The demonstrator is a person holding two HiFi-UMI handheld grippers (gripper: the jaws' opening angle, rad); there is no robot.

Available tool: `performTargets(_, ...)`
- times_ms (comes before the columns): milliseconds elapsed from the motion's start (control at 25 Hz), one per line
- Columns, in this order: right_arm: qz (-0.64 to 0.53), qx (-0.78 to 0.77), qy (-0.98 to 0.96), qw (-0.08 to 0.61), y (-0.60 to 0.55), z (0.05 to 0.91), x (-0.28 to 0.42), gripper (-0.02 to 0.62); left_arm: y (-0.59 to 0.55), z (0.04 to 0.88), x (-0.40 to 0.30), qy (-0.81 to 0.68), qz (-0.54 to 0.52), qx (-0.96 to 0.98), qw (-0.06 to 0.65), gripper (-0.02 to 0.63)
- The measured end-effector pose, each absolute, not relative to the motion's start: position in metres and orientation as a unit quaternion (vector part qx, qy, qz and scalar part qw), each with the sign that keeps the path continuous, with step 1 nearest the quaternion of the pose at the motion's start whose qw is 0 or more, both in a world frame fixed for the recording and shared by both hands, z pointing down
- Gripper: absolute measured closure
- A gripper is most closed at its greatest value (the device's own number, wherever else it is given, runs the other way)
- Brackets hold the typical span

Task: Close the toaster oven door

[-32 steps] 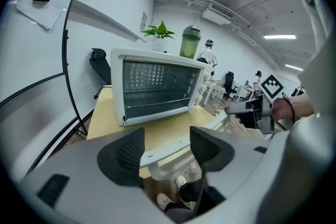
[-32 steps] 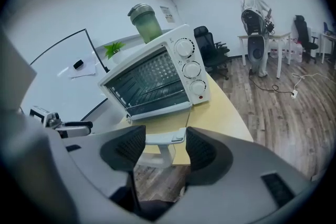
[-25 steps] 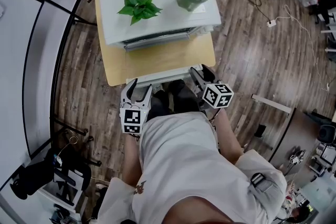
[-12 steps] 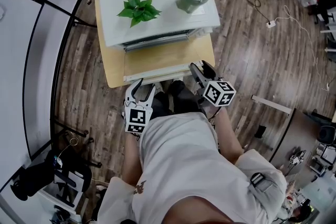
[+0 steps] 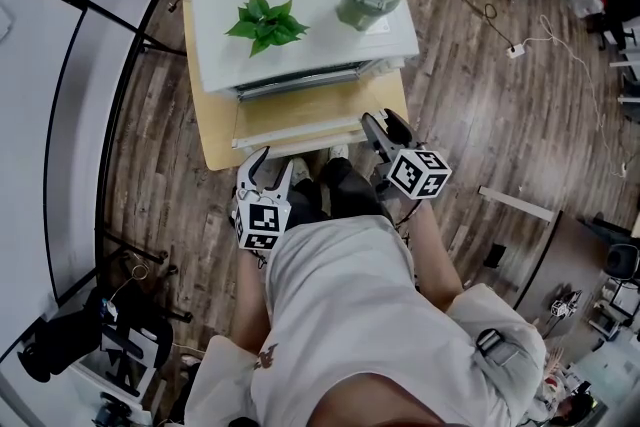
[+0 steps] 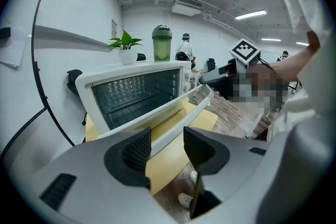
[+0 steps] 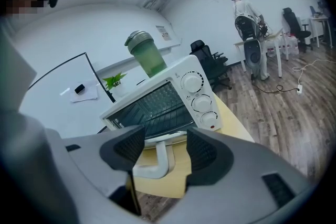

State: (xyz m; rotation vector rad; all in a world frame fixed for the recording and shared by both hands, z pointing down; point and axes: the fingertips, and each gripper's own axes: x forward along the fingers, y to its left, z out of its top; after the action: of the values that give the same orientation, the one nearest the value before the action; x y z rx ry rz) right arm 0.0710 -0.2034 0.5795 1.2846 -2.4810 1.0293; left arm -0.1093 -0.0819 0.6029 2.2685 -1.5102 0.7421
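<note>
Two grippers: both hanging out front of the oven (image 5: 320,40), neither gripping anything
Left gripper (image 6: 167,136): jaws have just been closing, only a slim gap left, nothing in it
Right gripper (image 7: 165,139): jaws apart, handle (image 7: 160,160) end shows in the gap, pads not pinching it
Door (image 6: 164,108): hinged low on the oven, tilted roughly halfway up
Progress: partway I'd say, it needs swinging up flush to finish
</note>
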Motion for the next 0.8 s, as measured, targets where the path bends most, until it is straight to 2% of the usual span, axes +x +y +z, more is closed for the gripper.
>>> performTargets(440, 0.319, 0.424, -0.843, 0.094, -0.213, 0.571, 0.067, 0.337, -0.092, 0.597, -0.114, -0.544, 0.262, 0.782, 0.153, 0.437)
performTargets(680, 0.229, 0.414, -0.870, 0.138, -0.215, 0.555, 0.063, 0.365, -0.098, 0.592, -0.116, -0.550, 0.259, 0.779, 0.153, 0.428)
performTargets(800, 0.192, 0.405, -0.882, 0.145, -0.212, 0.543, 0.059, 0.357, -0.100, 0.590, -0.117, -0.550, 0.259, 0.779, 0.152, 0.428)
